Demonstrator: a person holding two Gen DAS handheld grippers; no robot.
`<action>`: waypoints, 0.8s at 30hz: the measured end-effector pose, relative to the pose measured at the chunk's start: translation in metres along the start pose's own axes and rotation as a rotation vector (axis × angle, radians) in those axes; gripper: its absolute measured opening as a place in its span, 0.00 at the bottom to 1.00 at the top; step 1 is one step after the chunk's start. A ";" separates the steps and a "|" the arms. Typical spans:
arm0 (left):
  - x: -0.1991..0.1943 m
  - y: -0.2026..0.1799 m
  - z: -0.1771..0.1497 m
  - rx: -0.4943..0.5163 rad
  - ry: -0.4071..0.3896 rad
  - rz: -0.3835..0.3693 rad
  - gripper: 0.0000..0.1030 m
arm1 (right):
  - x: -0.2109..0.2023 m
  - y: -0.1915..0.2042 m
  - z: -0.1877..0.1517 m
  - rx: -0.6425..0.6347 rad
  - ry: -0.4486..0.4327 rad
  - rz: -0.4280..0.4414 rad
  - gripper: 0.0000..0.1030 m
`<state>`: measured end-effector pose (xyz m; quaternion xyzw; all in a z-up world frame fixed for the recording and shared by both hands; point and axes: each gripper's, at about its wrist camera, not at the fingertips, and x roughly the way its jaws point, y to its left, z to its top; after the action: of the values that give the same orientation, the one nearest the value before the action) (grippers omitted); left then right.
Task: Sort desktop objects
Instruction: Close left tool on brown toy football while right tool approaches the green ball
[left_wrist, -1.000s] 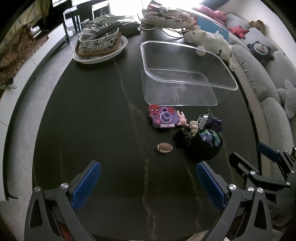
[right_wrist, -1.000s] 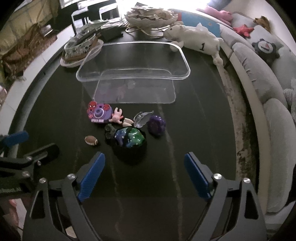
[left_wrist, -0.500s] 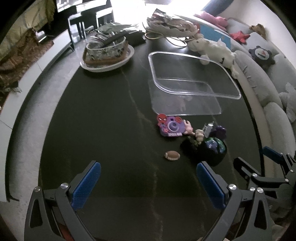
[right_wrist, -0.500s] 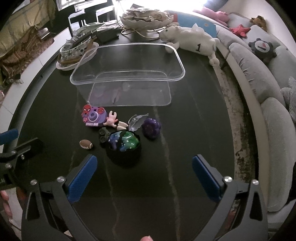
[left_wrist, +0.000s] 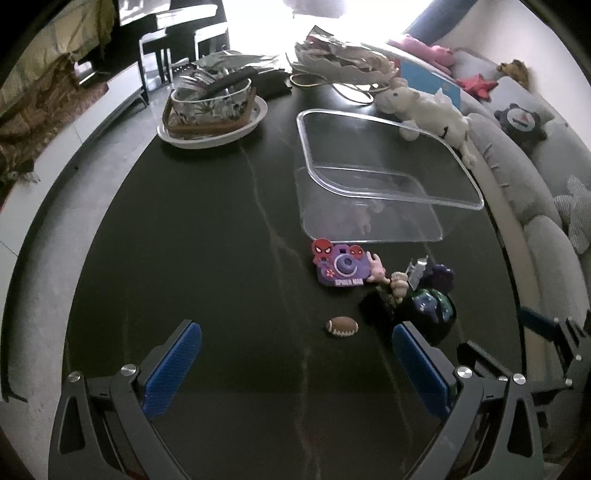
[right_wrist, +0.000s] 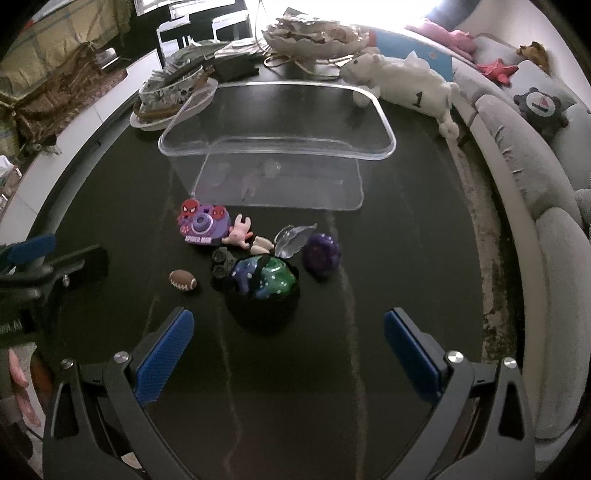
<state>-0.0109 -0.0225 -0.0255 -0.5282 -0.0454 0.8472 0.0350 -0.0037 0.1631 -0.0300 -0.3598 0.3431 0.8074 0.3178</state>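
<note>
A cluster of small toys lies on the dark table in front of a clear plastic bin (left_wrist: 384, 173) (right_wrist: 277, 122). It holds a purple Spider-Man camera (left_wrist: 341, 266) (right_wrist: 203, 225), a brown toy football (left_wrist: 341, 326) (right_wrist: 183, 280), a pink figure (right_wrist: 240, 232), a clear leaf-shaped piece (right_wrist: 291, 238), a purple lump (right_wrist: 321, 253) and a black bowl of green and blue toys (left_wrist: 430, 310) (right_wrist: 264, 284). My left gripper (left_wrist: 295, 365) is open and empty, short of the football. My right gripper (right_wrist: 288, 354) is open and empty, just short of the bowl.
A floral basket on a white plate (left_wrist: 212, 110) stands at the back left. A white plush animal (right_wrist: 402, 86) lies behind the bin, beside a shell-shaped dish (right_wrist: 314, 37). A grey sofa (right_wrist: 524, 155) with cushions curves along the table's right edge.
Both grippers have pulled back and shifted a little; the toys sit farther off in the left wrist view. The right gripper's jaws stand wider apart than a second ago. No toy has moved.
</note>
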 end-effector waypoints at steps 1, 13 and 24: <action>0.004 0.000 0.000 0.002 0.019 0.006 0.99 | 0.002 0.000 -0.001 0.000 0.005 0.003 0.99; 0.027 -0.003 -0.008 0.005 0.079 0.072 0.99 | 0.017 -0.002 -0.007 0.009 0.058 0.032 0.93; 0.043 -0.014 -0.013 0.093 0.062 0.142 0.99 | 0.032 0.005 -0.010 -0.038 0.086 0.057 0.84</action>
<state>-0.0182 -0.0031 -0.0677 -0.5539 0.0328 0.8319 0.0009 -0.0216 0.1609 -0.0589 -0.3902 0.3511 0.8064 0.2725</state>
